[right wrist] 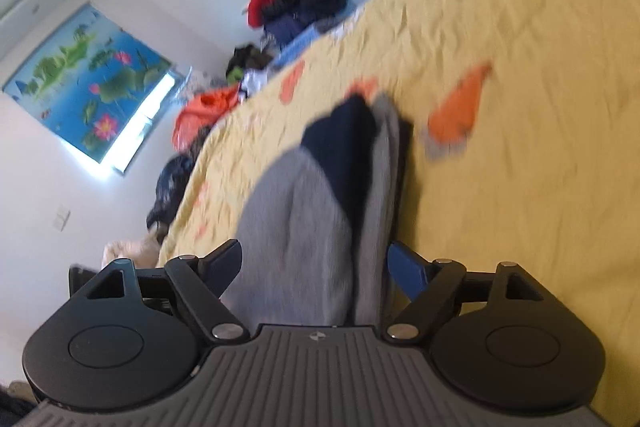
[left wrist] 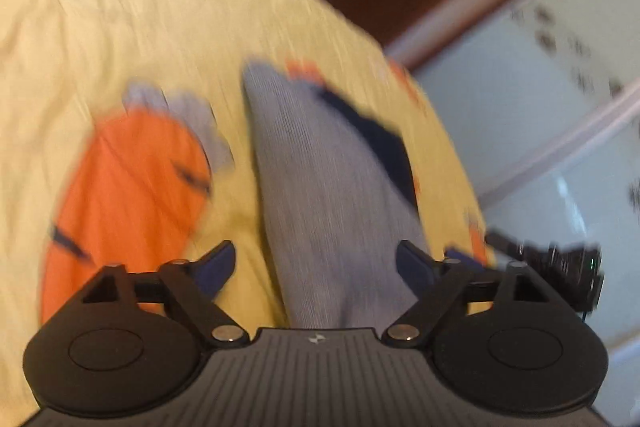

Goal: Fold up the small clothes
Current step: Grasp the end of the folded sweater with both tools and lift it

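left gripper [left wrist: 316, 267]: jaws wide, pads clear of the grey sock [left wrist: 320, 187] running up mid-frame between them | right gripper [right wrist: 314, 267]: jaws wide, gripping nothing, sock [right wrist: 316, 211] between them | sock lies on yellow bedspread [left wrist: 120, 27], likely flat for folding

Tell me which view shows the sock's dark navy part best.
The right wrist view: there the navy part of the grey sock faces the camera as a broad, unobstructed band. The left wrist view catches it only as a blurred sliver along the sock's right edge.
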Tool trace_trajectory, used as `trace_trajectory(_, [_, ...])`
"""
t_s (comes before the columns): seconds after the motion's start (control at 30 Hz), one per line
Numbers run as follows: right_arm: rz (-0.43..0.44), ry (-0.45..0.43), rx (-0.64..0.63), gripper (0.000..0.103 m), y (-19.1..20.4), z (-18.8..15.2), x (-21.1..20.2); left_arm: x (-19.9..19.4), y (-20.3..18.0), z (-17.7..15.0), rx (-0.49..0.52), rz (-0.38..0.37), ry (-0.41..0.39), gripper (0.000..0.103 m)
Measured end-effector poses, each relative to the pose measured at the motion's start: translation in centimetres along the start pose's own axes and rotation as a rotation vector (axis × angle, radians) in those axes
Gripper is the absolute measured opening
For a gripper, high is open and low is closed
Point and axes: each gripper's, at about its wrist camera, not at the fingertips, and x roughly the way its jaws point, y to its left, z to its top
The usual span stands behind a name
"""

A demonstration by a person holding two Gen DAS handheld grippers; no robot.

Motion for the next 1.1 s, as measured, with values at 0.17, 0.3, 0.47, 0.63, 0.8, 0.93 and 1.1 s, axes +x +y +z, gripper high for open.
trace_trajectory(0.17, [-0.052, 0.032, 0.044, 0.083, -2.7, 4.7, 6.8, 5.2, 1.3, 4.7, -0.078, 0.021, -0.015, 0.089])
trace_trajectory(0.3, [-0.063, 0.072, 0.054, 0.082, -3.3, 5.6, 10.5, 9.8, 0.8, 6.1, -0.049, 0.049, 0.047, 0.088])
trace_trajectory(0.47, [-0.043, 0.11, 0.014, 0.058, -1.9, 4.9, 13.9, 12.9, -0.9, 6.3, 0.042, 0.112, 0.054, 0.04])
trace_trajectory(0.63, [-0.053, 0.103, -0.085, 0.033, 0.6, 4.4, 14.2, 12.1, -1.4, 7.1, 0.102, 0.14, 0.034, 0.025])
trace_trajectory(0.8, [0.028, 0.073, -0.084, 0.032, 2.8, 5.5, 14.9, 9.2, -1.0, 9.6, 0.168, 0.183, -0.016, 0.023])
trace_trajectory(0.93, [0.057, 0.06, -0.063, 0.032, 4.5, 6.8, 18.4, 8.4, 0.3, 13.2, 0.171, 0.267, -0.046, 0.023])
trace_trajectory(1.1, [-0.138, 0.085, -0.059, 0.06, 4.0, 6.6, 22.2, 7.8, 2.5, 14.2, 0.148, 0.404, -0.079, 0.023])
